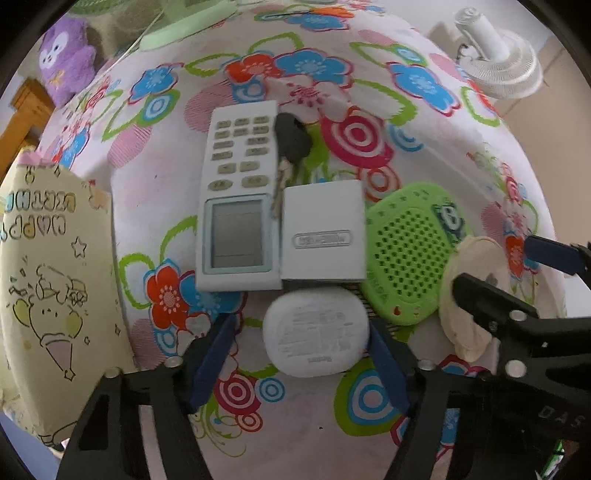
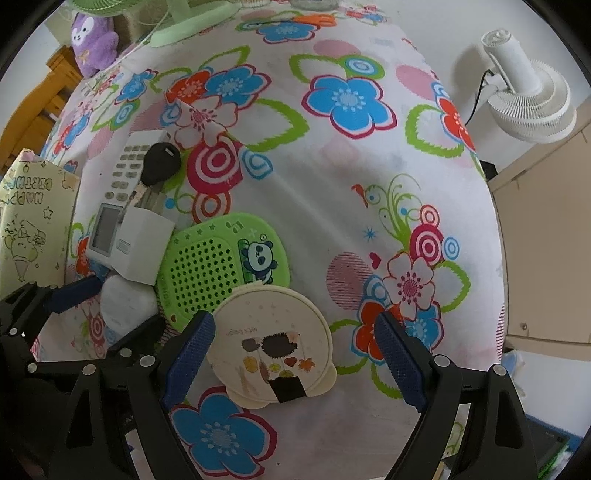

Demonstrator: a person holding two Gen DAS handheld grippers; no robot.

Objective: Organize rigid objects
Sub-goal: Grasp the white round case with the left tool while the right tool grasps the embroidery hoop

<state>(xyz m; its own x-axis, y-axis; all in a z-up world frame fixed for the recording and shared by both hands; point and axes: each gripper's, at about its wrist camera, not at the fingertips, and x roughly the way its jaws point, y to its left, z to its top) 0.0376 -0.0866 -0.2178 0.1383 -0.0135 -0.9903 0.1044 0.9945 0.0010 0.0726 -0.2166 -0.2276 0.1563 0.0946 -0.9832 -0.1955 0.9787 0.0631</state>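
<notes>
A white remote control [image 1: 238, 199] lies on the floral cloth with a black car key [image 1: 291, 142] beside it. A white box [image 1: 321, 232] sits right of the remote, and a rounded white case [image 1: 316, 332] lies just below it. A green perforated panda speaker [image 2: 221, 269] and a cream round case [image 2: 271, 354] lie to the right. My left gripper [image 1: 301, 362] is open with the rounded white case between its blue pads. My right gripper [image 2: 295, 362] is open around the cream round case; it also shows in the left wrist view [image 1: 495, 291].
A yellow birthday gift bag [image 1: 48, 280] stands at the left. A purple plush toy [image 2: 92, 40] and a green fan base [image 2: 184, 26] sit at the back left. A white fan [image 2: 528, 103] is off the right edge, above a beige cabinet [image 2: 546, 236].
</notes>
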